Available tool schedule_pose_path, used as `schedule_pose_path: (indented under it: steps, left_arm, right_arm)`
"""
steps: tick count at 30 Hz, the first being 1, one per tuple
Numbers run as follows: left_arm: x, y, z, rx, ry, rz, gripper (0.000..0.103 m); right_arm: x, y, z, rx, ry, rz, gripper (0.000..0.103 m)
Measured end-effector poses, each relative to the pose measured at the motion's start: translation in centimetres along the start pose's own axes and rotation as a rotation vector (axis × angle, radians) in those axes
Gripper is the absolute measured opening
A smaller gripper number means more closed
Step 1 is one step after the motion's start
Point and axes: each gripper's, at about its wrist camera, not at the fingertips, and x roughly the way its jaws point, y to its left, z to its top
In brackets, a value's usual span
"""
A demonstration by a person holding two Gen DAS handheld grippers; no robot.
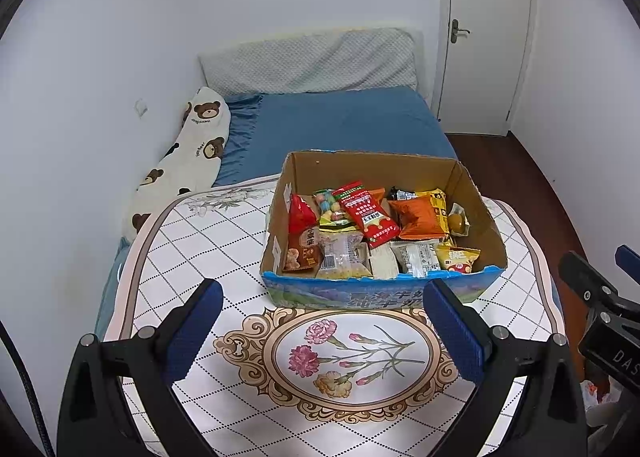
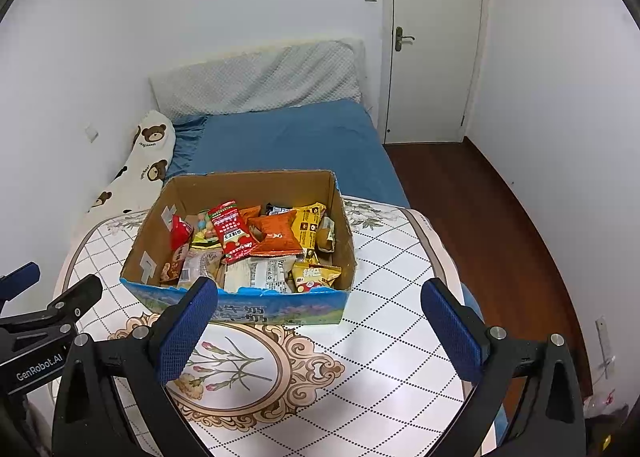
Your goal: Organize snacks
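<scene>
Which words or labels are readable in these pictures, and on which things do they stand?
"GenRobot.AI": on the left gripper, seen from the right wrist.
"DAS", cut off: on the right gripper, seen from the left wrist.
Chinese print on the cardboard box front and snack packets: too blurred to read.

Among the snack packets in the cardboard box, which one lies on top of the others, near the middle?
The long red packet with white label, lying diagonally across its neighbours; the puffy orange packet sits beside it.
</scene>
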Motion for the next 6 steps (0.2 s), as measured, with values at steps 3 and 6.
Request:
schedule_pose_path:
  steps: [3,6]
  left_arm:
    - [-0.03,-0.01,0.02,-0.001,-0.001,-0.003,0.103]
    - [-0.19,-0.07,0.03,-0.002,-0.013,0.000,0.103]
  right_arm:
    - [-0.08,0.09,-0.03,-0.002,0.000,-0.001,0.103]
    - [-0.16,0.17,-0.13,-0.005,-0.001,0.000,0.103]
